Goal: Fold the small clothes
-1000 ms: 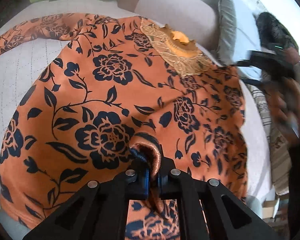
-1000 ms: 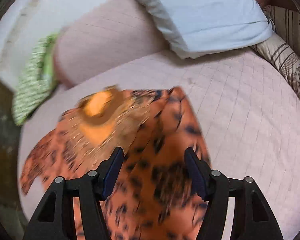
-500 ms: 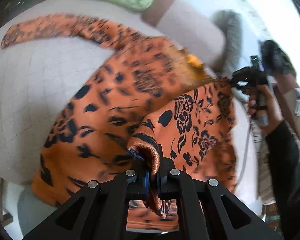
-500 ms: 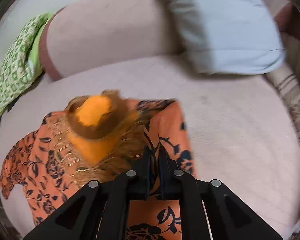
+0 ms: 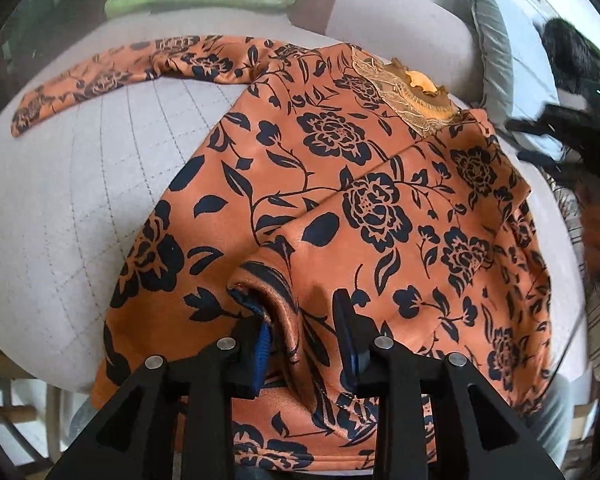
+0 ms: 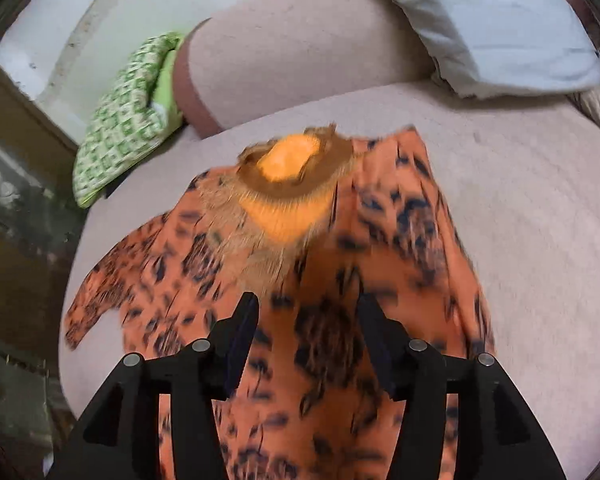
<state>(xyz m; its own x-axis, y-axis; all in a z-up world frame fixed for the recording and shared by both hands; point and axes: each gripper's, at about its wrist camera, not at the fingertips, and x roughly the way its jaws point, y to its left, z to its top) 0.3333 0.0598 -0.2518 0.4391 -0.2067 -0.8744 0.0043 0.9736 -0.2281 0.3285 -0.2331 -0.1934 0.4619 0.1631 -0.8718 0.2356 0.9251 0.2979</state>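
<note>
We work on a quilted beige bed (image 5: 60,184), pillows (image 6: 500,20) along the frame top. The orange floral top (image 5: 340,184) lies across the centre, one sleeve reaching upper left. Bare mattress stays open at left. Our left gripper (image 5: 304,332) has just been opening, a fabric ridge loose between its jaws. Our right gripper (image 6: 306,336) has just opened too, gripping nothing, above the cloth.

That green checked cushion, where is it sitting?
The green checked cushion lies at the upper left of the right wrist view, against the end of the pinkish bolster, beyond the orange floral garment.
</note>
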